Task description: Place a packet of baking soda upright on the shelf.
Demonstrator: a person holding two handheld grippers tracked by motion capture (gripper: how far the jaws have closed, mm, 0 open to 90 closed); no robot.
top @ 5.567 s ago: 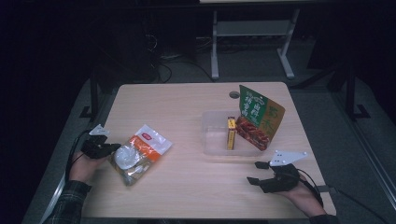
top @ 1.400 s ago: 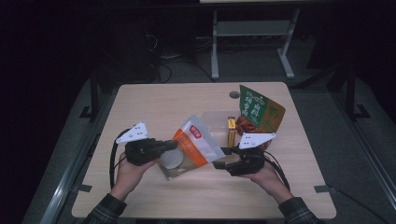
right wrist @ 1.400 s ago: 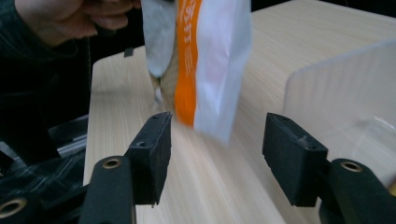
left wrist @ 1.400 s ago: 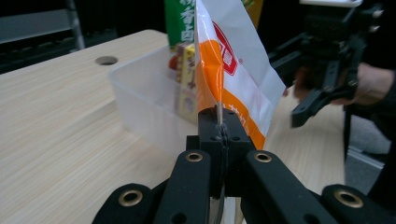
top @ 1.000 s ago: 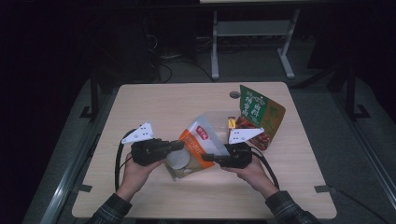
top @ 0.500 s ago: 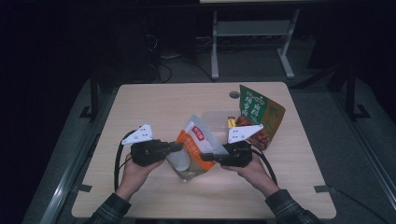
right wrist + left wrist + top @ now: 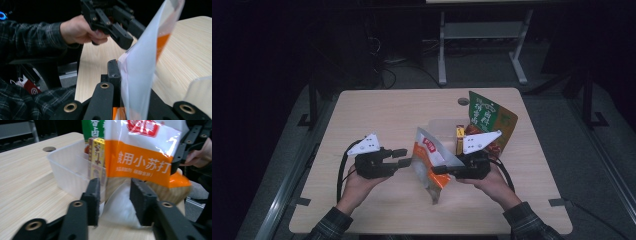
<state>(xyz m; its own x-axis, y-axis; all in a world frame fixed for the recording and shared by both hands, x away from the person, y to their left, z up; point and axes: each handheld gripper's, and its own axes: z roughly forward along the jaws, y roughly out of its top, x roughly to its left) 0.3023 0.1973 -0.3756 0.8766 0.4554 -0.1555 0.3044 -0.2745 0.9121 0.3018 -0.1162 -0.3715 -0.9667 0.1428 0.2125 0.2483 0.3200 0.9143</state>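
A white and orange pouch point(image 7: 428, 159) hangs over the table's middle, between the two hands. My right gripper point(image 7: 441, 170) is shut on the pouch's right edge; in the right gripper view the pouch point(image 7: 140, 65) is pinched between the jaws of my right gripper point(image 7: 125, 83). My left gripper point(image 7: 401, 157) sits just left of the pouch. Its jaws have just been opening. In the left gripper view my left gripper point(image 7: 116, 200) stands open, with the pouch's point(image 7: 142, 155) white lower part in the gap and neither pad pressing on it.
A clear plastic tub point(image 7: 443, 126) stands behind the pouch, holding a yellow box point(image 7: 459, 140) and a green bag point(image 7: 489, 119). The wooden table point(image 7: 377, 115) has a round hole point(image 7: 463, 101) near its far edge. A metal stand point(image 7: 482, 35) is on the floor beyond.
The left gripper's jaws have opened off the pouch. The pouch now hangs from the right gripper alone, which has risen slightly.
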